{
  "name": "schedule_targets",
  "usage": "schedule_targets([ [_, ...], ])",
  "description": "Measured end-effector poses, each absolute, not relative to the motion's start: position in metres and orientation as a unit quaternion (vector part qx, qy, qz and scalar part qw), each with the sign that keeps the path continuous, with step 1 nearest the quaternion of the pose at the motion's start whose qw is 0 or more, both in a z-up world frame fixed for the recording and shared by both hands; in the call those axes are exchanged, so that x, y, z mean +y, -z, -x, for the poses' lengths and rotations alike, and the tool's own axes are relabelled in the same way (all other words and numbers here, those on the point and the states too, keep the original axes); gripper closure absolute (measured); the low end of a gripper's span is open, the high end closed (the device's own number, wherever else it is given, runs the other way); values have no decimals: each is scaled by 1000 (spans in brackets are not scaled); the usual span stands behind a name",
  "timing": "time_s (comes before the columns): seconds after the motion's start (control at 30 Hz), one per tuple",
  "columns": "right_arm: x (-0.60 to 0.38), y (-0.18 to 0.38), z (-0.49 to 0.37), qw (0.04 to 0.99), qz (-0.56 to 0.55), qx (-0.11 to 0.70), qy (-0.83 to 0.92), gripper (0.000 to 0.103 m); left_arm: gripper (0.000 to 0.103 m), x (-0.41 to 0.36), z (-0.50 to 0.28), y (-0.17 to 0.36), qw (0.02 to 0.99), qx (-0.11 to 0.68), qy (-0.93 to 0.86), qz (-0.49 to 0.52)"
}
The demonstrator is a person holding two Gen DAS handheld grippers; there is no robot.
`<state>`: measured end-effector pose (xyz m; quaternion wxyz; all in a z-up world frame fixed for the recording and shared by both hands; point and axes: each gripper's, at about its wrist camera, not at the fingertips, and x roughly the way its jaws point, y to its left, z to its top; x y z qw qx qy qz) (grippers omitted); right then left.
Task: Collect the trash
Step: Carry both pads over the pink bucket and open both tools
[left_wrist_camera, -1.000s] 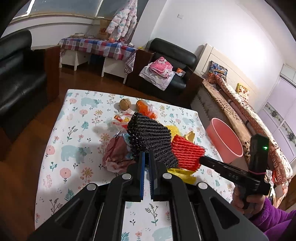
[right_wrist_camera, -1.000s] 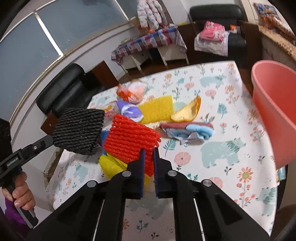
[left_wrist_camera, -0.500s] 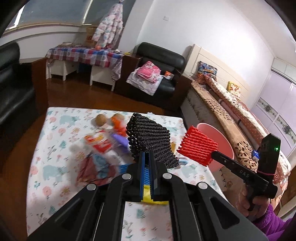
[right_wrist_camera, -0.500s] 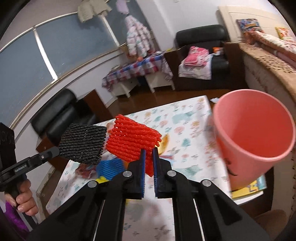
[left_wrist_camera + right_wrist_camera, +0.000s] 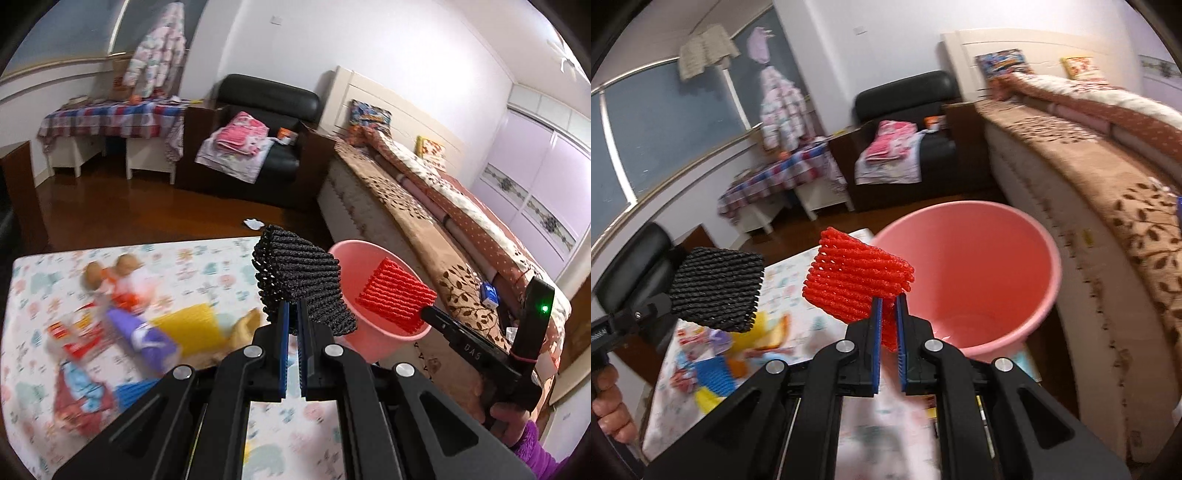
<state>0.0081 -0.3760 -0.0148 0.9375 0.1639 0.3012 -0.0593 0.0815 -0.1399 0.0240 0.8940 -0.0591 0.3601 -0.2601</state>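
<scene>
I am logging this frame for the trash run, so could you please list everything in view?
Black net: 1, black, held in the left claw, beside the bin.
Red net: 1, red, held in the right claw, at the bin's mouth.
Bin: 1, pink, at the table's edge by the bed.
Table: 1, floral cloth, holds blurred litter.
Yellow net: 1, yellow, on the table.
Blue net: 1, blue, on the table.
Armchair: 1, black, by the far wall, clothes on it.
Bed: 1, brown cover, right side.
Left claw: 1, black with blue pads, shut.
Right claw: 1, same, shut.
</scene>
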Motion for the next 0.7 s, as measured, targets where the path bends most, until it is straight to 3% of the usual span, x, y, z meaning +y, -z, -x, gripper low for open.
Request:
schedule_targets([
  [0.63,-419,33,-17,931,-146,311,120,95,99,-270,-122,13,877,383,289,-25],
  [0.7,-419,35,-18,930,-150,313,117,95,95,-273,-123,17,877,381,291,-25],
])
